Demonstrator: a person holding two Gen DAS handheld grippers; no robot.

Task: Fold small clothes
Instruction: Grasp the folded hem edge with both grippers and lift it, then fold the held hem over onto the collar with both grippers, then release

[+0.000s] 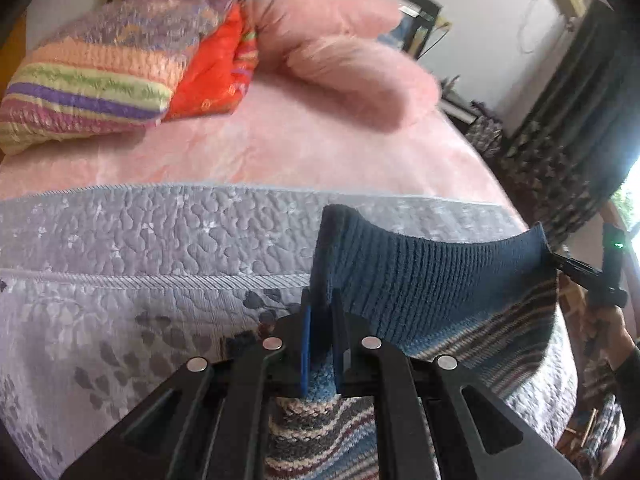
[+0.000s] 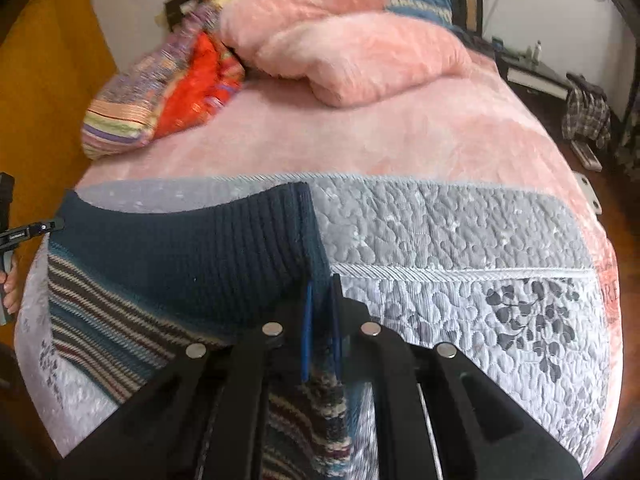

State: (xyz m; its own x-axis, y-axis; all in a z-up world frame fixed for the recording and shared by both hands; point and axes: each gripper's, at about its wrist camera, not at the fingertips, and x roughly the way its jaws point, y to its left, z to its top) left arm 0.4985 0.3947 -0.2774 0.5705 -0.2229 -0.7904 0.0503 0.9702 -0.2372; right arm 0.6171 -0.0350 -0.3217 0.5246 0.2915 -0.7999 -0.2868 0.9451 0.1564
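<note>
While the knit sweater point(image 1: 432, 272) hung stretched between your two tools, the risk sat in the grips themselves. Going left to right: your left gripper point(image 1: 320, 308) was clamped on one corner of the dark blue ribbed hem, and your right gripper point(image 2: 322, 300) was clamped on the other corner, the band sagging in a shallow curve between them. In each wrist view the cloth filled only a narrow bite between the blue pads point(image 1: 306, 344), so a sharp pull apart could have dragged the thick rib out of one jaw, dropping that side and skewing the fold. Uneven travel of the two hands would, I judge, have laid the hem crooked over the striped body point(image 2: 132, 332).

The sweater lay on the grey quilted cover point(image 1: 160, 240) at the near end of the bed, its striped lower part resting on the quilt beneath and behind your fingers, its ribbed edge lifted clear and rising forward from each jaw. From the left wrist, the garment ran off to the right toward your other tool point(image 1: 580, 268); from the right wrist, it ran off to the left toward the opposite tool point(image 2: 36, 230). Well beyond it lay the pink blanket point(image 2: 352, 52) and the striped pillow point(image 1: 92, 80), apart from the work.
</note>
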